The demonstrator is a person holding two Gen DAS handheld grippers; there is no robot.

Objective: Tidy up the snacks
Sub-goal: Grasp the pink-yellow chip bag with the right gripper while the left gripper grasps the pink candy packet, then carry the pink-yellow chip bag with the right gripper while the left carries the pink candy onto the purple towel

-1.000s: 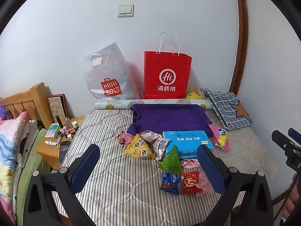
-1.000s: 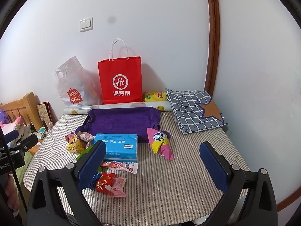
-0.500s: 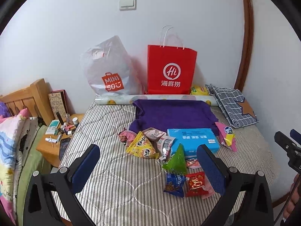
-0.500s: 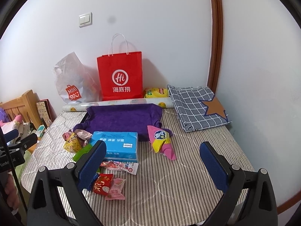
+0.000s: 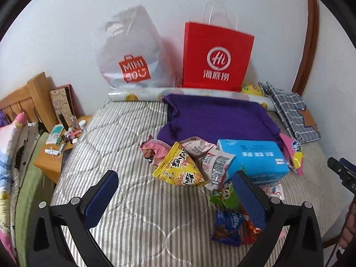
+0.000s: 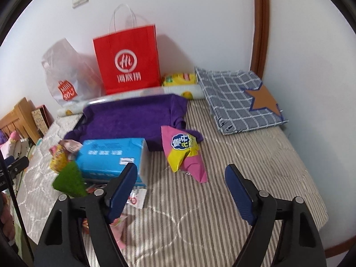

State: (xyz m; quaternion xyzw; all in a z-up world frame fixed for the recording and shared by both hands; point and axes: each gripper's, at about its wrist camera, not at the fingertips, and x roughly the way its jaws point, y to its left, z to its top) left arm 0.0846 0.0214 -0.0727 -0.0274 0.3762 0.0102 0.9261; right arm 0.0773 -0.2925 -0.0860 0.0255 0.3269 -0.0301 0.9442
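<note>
Left wrist view shows the bed (image 5: 133,200) first, with its striped grey quilt, and it carries everything. At the far edge, against the wall, stand a red paper bag (image 5: 218,55) and a pale plastic bag (image 5: 133,53). A purple cloth (image 5: 218,120) lies spread just in front of them, and a folded checked cloth (image 6: 240,98) lies in the far right corner of the bed.

Near the middle of the bed is a blue box (image 5: 255,158). The snacks are gathered around it. A yellow snack bag (image 5: 180,169) lies at its left side, touching some crumpled pink and white wrappers (image 5: 200,146). A pink and yellow packet (image 6: 184,151) lies just beside the right end of the box. Toward the near edge lie a green packet (image 5: 224,195), a dark blue packet (image 5: 227,224) and a small white sachet (image 6: 136,198).

The left tongs (image 5: 175,197) hang above the quilt with both fingers wide apart and hold nothing. The right tongs (image 6: 181,191) are also spread open and empty, above the near part of the bed, close to the pink and yellow packet but not touching it.
</note>
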